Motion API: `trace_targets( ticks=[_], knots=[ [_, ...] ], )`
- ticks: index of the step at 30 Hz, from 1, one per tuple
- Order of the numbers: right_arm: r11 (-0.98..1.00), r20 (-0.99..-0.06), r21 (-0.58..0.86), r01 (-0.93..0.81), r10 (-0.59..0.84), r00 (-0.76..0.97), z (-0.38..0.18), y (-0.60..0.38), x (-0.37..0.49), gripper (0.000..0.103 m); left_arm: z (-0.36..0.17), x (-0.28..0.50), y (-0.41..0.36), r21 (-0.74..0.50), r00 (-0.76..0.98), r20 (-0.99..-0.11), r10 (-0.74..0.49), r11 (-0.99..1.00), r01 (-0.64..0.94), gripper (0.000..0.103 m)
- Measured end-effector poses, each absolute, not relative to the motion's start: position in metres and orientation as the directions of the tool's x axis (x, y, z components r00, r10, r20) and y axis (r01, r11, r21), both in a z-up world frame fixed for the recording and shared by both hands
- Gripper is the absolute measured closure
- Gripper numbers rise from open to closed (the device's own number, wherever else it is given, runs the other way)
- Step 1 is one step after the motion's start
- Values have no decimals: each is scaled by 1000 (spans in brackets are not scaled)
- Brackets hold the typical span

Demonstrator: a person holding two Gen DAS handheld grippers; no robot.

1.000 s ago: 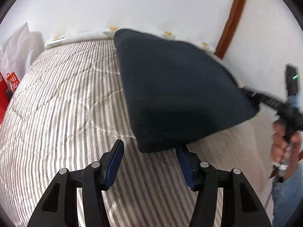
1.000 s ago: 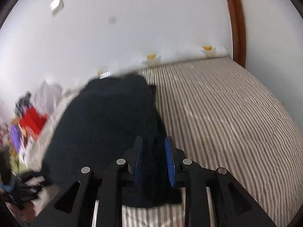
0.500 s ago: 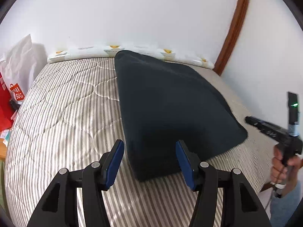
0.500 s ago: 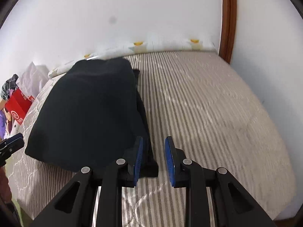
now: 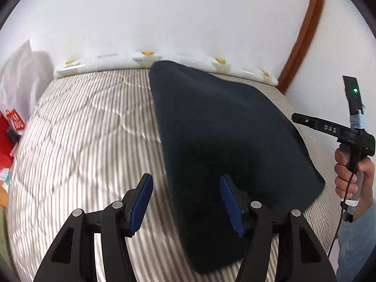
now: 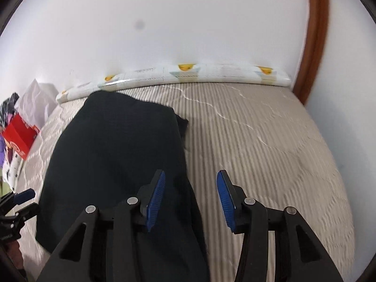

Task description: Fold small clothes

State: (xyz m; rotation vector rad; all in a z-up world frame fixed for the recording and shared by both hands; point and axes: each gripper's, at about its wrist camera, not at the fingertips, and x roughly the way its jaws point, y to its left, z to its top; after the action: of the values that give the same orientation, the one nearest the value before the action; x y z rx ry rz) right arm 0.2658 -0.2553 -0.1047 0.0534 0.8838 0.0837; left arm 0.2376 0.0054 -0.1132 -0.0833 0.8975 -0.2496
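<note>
A dark navy garment (image 5: 225,145) lies flat on the striped bed cover (image 5: 89,141); it also shows in the right wrist view (image 6: 117,155). My left gripper (image 5: 185,204) is open and empty, straddling the garment's near left edge. My right gripper (image 6: 190,199) is open and empty over the garment's near right edge. The right gripper also shows in the left wrist view (image 5: 303,119), held by a hand beside the bed. The left gripper shows at the left edge of the right wrist view (image 6: 21,199).
A white patterned pillow strip (image 6: 188,75) lies along the wall at the bed's head. A red bag (image 6: 18,136) and white bag (image 5: 16,75) stand left of the bed. A wooden door frame (image 6: 312,42) is at the right.
The right gripper let go of the garment and opened wide. The garment dropped flat onto the bed. Both grippers came lower and closer to its near edge.
</note>
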Motion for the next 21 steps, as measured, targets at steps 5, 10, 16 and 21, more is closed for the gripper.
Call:
trace_targets(
  ticks=[5, 10, 16, 21],
  knots=[
    [989, -797, 128, -68, 144, 587, -120, -242, 319, 57, -116, 279, 8, -178, 582, -777, -240, 970, 163, 46],
    [978, -809, 199, -56, 196, 555, -134, -233, 356, 59, -120, 310, -4, -191, 568, -782, -257, 966, 175, 46],
    [962, -765, 246, -115, 266, 587, -126, -226, 379, 95, -130, 322, -10, -180, 553, -792, -259, 964, 194, 45],
    [946, -750, 315, -75, 297, 591, -130, -245, 390, 94, -132, 323, -10, -193, 547, -791, -272, 961, 198, 45]
  ],
)
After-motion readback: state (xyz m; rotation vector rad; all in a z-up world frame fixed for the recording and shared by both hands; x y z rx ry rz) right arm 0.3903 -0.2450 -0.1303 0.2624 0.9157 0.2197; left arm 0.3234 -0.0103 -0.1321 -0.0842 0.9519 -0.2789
